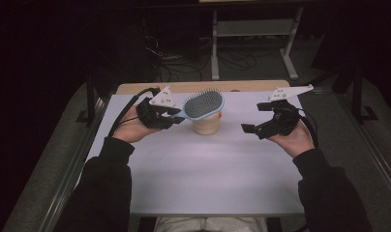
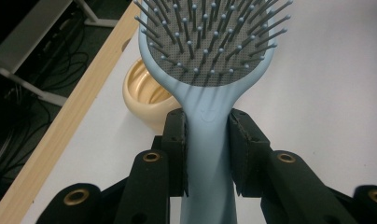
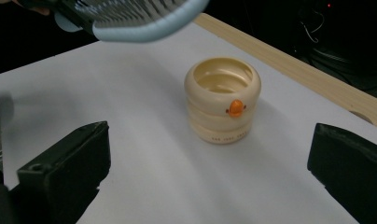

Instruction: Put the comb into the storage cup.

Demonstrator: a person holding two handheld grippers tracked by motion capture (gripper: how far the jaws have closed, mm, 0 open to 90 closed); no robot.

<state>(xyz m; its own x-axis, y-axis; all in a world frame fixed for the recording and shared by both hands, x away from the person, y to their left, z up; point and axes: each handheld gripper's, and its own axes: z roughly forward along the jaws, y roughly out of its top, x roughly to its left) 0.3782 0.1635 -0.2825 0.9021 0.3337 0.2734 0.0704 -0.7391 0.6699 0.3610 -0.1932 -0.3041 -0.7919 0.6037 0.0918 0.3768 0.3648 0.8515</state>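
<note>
My left gripper [image 1: 176, 116] [image 2: 207, 154] is shut on the handle of a light blue hairbrush [image 1: 202, 105] [image 2: 210, 70]. The brush head, bristles up, hangs in the air over a cream ribbed cup [image 1: 206, 125] [image 2: 144, 98] [image 3: 222, 100] that stands upright on the white table sheet. The cup has a small orange mark on its side. The brush head also crosses the top of the right gripper view [image 3: 140, 18]. My right gripper [image 1: 251, 117] [image 3: 210, 163] is held above the table to the right of the cup, jaws wide apart with nothing between them.
The white sheet [image 1: 208, 169] covers the table, with a wooden edge [image 1: 203, 87] at the far side. Beyond it are a metal frame [image 1: 251, 38] and floor cables [image 1: 184, 67]. Dark rails run along both sides of the table.
</note>
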